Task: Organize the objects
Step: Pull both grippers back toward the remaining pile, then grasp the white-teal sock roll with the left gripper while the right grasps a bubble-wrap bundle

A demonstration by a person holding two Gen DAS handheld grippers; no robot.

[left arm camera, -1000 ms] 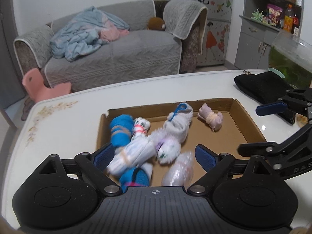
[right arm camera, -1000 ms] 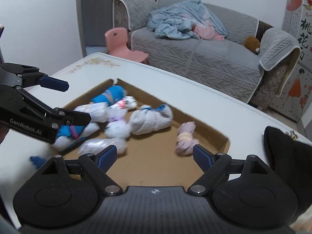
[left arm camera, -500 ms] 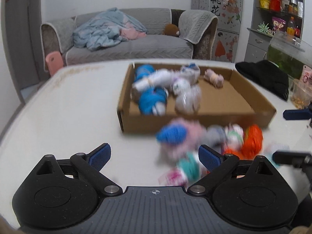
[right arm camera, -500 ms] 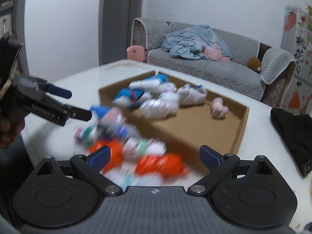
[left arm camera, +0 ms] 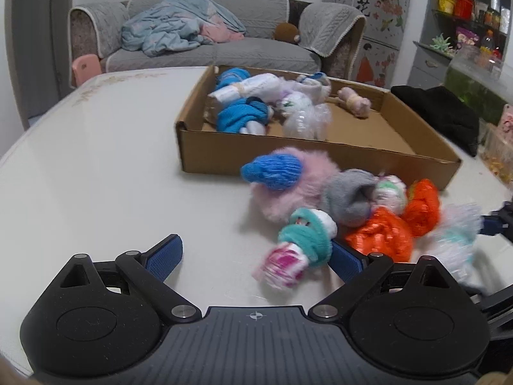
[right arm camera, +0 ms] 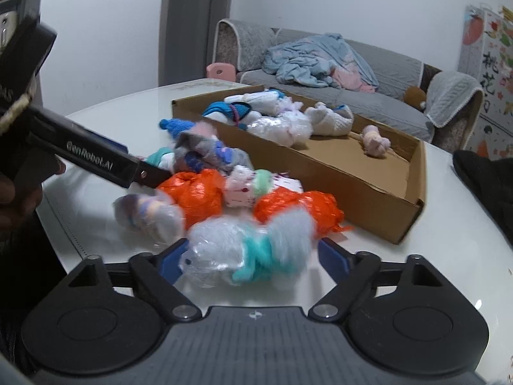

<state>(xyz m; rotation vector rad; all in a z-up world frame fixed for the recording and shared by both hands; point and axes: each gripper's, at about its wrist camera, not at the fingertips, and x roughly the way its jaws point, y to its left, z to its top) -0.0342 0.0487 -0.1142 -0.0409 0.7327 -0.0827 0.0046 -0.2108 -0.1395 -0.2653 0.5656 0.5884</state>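
A shallow cardboard box (left arm camera: 320, 157) (right arm camera: 352, 186) on the white table (left arm camera: 96, 160) holds several rolled sock bundles. A pile of several more lies in front of it: a blue roll (left arm camera: 272, 170), a pink fluffy one (left arm camera: 307, 189), a grey one (left arm camera: 349, 195) and orange bundles (left arm camera: 381, 234) (right arm camera: 192, 192). My left gripper (left arm camera: 255, 258) is open, with a teal and pink roll (left arm camera: 301, 250) lying between its fingers, close to the right pad. My right gripper (right arm camera: 253, 260) has its jaws closing around a clear-wrapped bundle with teal inside (right arm camera: 247, 253); a small gap shows at the right pad.
A black cloth (left arm camera: 442, 112) (right arm camera: 487, 179) lies on the table right of the box. Behind the table stand a grey sofa (left arm camera: 224, 48) with a blue blanket, a pink chair (left arm camera: 86, 64) and a shelf unit (left arm camera: 465, 16). The table's front edge is close below both grippers.
Both grippers drew back from over the box and sank to the pile in front of it. The clear-wrapped bundle now lies between the right fingers, the teal roll between the left.
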